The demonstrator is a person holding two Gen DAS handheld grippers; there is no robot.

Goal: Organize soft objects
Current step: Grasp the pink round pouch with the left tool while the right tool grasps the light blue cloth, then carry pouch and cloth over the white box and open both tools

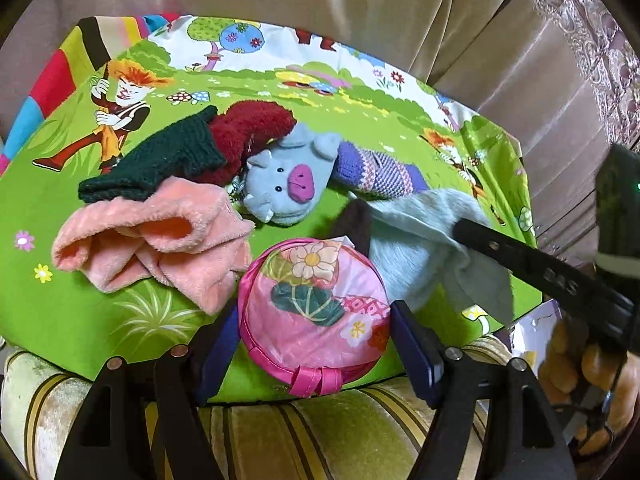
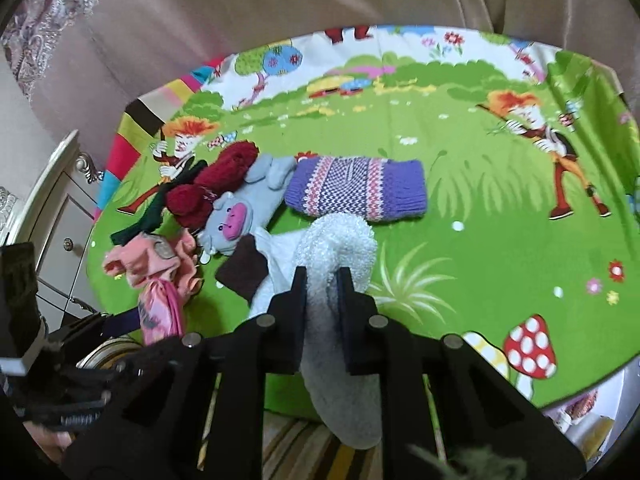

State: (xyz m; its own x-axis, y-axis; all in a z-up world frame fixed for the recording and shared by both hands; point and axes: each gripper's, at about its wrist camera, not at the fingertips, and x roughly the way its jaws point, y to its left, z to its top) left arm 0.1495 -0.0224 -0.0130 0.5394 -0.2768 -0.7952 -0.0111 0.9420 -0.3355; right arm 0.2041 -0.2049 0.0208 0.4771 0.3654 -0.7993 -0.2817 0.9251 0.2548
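The right gripper (image 2: 322, 280) is pinched on the pale fluffy sock (image 2: 340, 240), whose length trails back under it, while the round pink pop-up basket (image 1: 314, 312) sits directly left between the left gripper's (image 1: 314, 344) spread fingers (on the cartoon sheet (image 1: 60, 200)).

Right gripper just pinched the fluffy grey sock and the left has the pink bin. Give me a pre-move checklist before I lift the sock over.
1. Right gripper shut on grey sock: ok.
2. Left gripper around pink pop-up bin; firm grip: cannot tell.
3. Bin opened up to take the sock: not ok, it looks flat.
4. Sock free of the brown-cuffed sock beside it: cannot tell.
5. Pig plush outside the grip: ok.
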